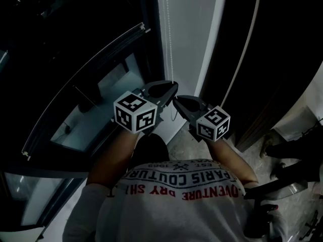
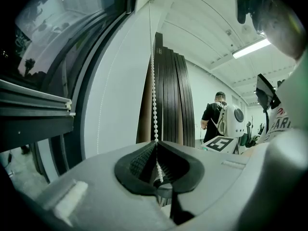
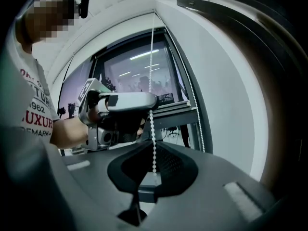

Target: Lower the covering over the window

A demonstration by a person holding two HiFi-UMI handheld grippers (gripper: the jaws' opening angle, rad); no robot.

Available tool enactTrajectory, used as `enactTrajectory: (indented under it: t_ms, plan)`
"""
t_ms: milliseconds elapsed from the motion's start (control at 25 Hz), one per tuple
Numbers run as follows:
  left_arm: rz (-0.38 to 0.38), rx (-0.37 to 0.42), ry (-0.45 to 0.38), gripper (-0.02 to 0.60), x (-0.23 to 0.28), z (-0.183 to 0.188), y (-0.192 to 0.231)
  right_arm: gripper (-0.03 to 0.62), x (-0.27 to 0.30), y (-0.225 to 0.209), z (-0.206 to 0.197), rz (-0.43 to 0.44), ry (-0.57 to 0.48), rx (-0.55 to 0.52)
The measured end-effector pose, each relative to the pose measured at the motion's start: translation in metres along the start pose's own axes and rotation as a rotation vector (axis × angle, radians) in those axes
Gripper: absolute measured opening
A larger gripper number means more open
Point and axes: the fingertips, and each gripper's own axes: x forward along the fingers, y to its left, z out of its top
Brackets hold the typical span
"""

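A white bead chain (image 1: 169, 34) hangs down the pale wall strip (image 1: 189, 39) beside the dark window (image 1: 96, 110). My left gripper (image 1: 174, 86) is shut on the chain; in the left gripper view the beads (image 2: 154, 90) run straight down into its closed pads (image 2: 139, 160). Just below it, my right gripper (image 1: 176, 101) is shut on the same strand, and in the right gripper view the chain (image 3: 153, 143) drops from the left gripper (image 3: 150, 105) between its pads. A second strand (image 3: 192, 100) hangs along the window frame. The covering itself is not clearly seen.
Dark slats (image 2: 169, 95) lean against the wall past the chain. A person in black (image 2: 213, 121) stands far off by white equipment (image 2: 235, 120). Another person's legs (image 1: 298, 120) are at the right. A horizontal frame bar (image 3: 175, 112) crosses the window.
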Motion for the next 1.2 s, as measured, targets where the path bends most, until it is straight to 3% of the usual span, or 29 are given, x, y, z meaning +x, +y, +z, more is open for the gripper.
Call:
enactTrajectory:
  t_ms: [320, 440, 560, 840, 1080, 1200]
  plan:
    - [0.011, -0.019, 0.002, 0.011, -0.002, -0.016, 0.004, 0.020, 0.008, 0.002, -0.018, 0.023, 0.027, 0.029]
    - [0.026, 0.004, 0.047, 0.011, 0.000, -0.033, 0.007, 0.020, 0.012, -0.001, -0.034, 0.018, 0.079, 0.018]
    - [0.030, -0.021, 0.089, 0.011, 0.002, -0.059, 0.011, 0.020, 0.014, -0.003, -0.059, 0.015, 0.119, 0.074]
    - [0.036, -0.036, 0.165, 0.010, 0.003, -0.105, 0.015, 0.020, 0.017, 0.000, -0.107, 0.003, 0.225, 0.070]
    - [0.018, -0.072, 0.146, 0.011, 0.002, -0.121, 0.025, 0.021, 0.020, 0.004, -0.120, 0.014, 0.251, 0.119]
    - [0.024, -0.079, 0.144, 0.010, -0.002, -0.121, 0.036, 0.025, 0.018, 0.005, -0.110, 0.044, 0.261, 0.059]
